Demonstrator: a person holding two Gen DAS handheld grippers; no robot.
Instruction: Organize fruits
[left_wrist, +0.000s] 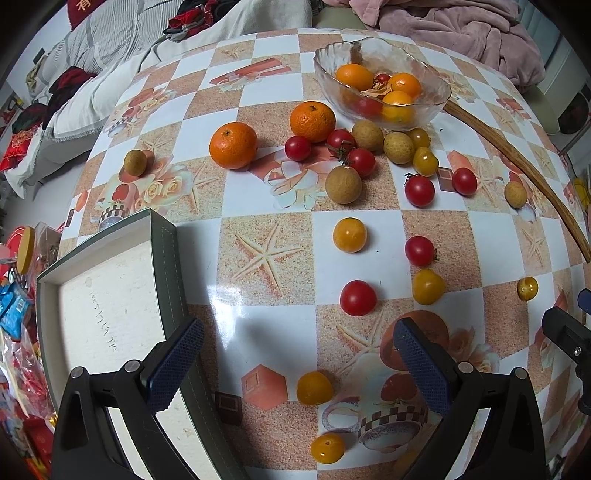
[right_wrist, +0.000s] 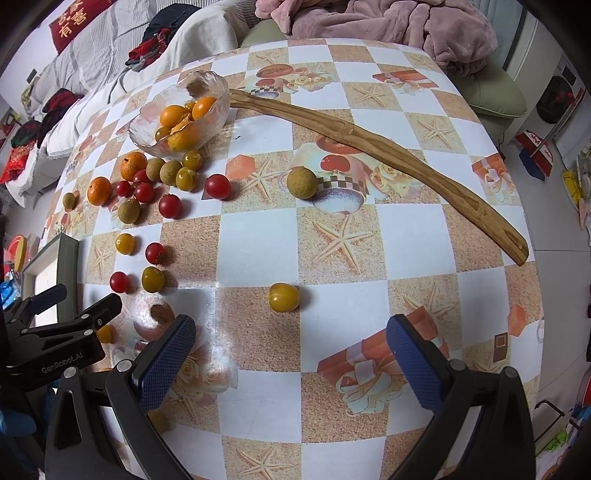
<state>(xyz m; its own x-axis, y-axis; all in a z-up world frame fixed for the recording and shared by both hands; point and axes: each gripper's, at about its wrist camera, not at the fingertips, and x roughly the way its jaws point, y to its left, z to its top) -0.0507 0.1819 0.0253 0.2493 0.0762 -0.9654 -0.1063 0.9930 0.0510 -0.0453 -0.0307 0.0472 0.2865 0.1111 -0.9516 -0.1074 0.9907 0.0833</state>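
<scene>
We see a checkered surface (left_wrist: 266, 177) before a sofa (left_wrist: 110, 48). At 9 o'clock, a shallow box (left_wrist: 110, 295); at 1 o'clock, a glass bowl (left_wrist: 380, 85) of kumquats (left_wrist: 354, 75). Loose fruits (left_wrist: 232, 145) lie between. Left hand-held gripper (left_wrist: 299, 363) and right hand-held gripper (right_wrist: 291, 363) hover spread, holding nothing.

We see bare desk (right_wrist: 258, 243) in front of our right tongs (right_wrist: 291, 354), with only one yellow tomato (right_wrist: 283, 297) there. Fruits crowd the bowl (left_wrist: 380, 70). A box (left_wrist: 162, 258) blocks the left, a long stick (right_wrist: 369, 144) the right.
</scene>
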